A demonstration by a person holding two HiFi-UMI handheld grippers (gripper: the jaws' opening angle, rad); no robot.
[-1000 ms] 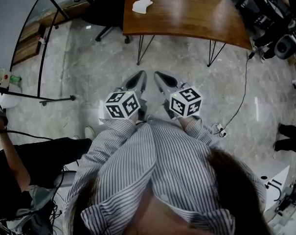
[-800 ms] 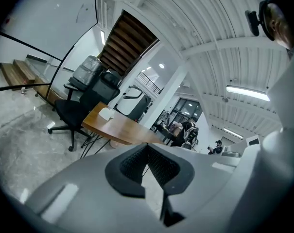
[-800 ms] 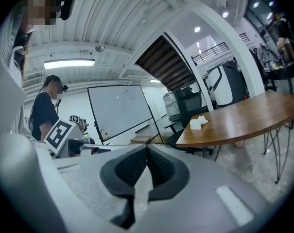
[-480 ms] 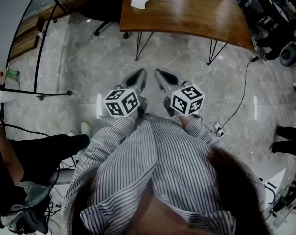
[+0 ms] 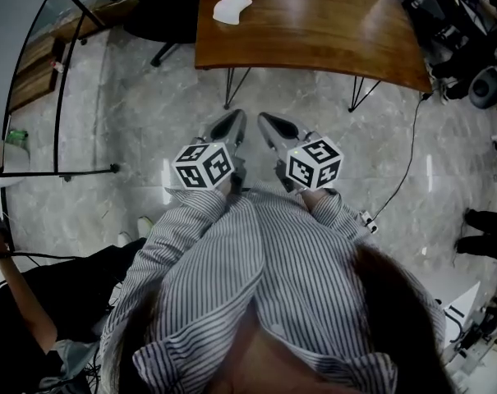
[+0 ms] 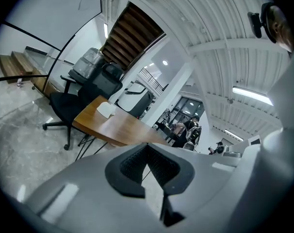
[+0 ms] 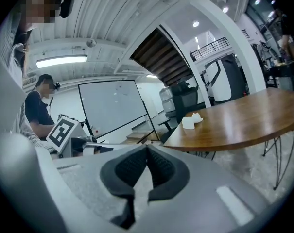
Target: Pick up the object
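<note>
Both my left hand-held gripper (image 6: 147, 148) and right hand-held gripper (image 7: 147, 152) are closed, empty. White object (image 5: 232, 6) lies well off on the tabletop's (image 5: 330, 31) far-left corner. It looks light, soft, crumpled, so I'd pinch its raised middle.

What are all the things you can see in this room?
table: one, brown wood, ahead on thin black legs
white object: one, white, on the table near its left end
office chair: one, black, by the table's left end
cable: one, black, trailing over the floor at right
whiteboard: one, white with a dark frame, off to the side in the right gripper view
floor: grey marble, under everything
bystander: one, black clothes, lower left
striped shirt: one, grey-white, on the person
left gripper: one, grey, marker cube, shut, empty
right gripper: one, grey, marker cube, shut, empty
</note>
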